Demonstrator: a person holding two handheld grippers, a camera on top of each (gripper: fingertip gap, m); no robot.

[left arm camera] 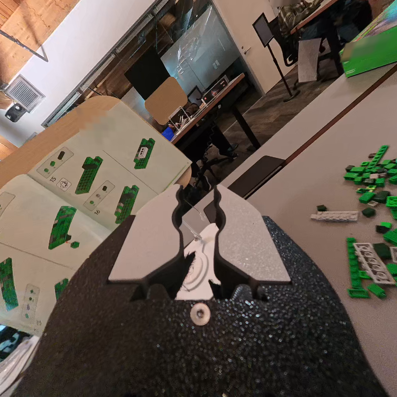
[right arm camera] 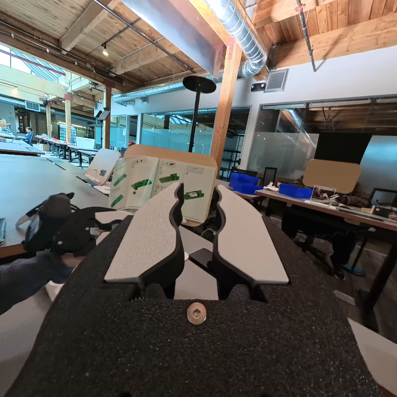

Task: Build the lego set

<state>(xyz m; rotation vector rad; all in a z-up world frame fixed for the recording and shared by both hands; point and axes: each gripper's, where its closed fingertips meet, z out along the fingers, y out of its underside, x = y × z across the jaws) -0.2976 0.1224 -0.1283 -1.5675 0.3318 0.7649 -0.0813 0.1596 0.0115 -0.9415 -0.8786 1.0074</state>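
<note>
A pile of loose green, dark green and grey lego pieces [left arm camera: 373,206] lies on the grey table [left arm camera: 300,193] at the right of the left wrist view. An open instruction booklet [left arm camera: 90,189] leans on a wooden stand to the left; it also shows in the right wrist view [right arm camera: 161,182], straight ahead. My left gripper [left arm camera: 198,190] is open and empty, tilted, aimed between the booklet and the pile. My right gripper [right arm camera: 198,189] is open and empty, held above the table facing the booklet. The left gripper [right arm camera: 62,225] appears at the left of the right wrist view, held by a gloved hand.
A green set box [left arm camera: 369,53] lies at the table's far right. A white flat object [left arm camera: 202,268] sits under my left fingers. Beyond the table edge stand other tables, blue bins [right arm camera: 294,191] and a seated person [right arm camera: 354,197]. A black floor lamp [right arm camera: 196,116] stands behind the booklet. Spacing between my two grippers at the tips: around 25 cm.
</note>
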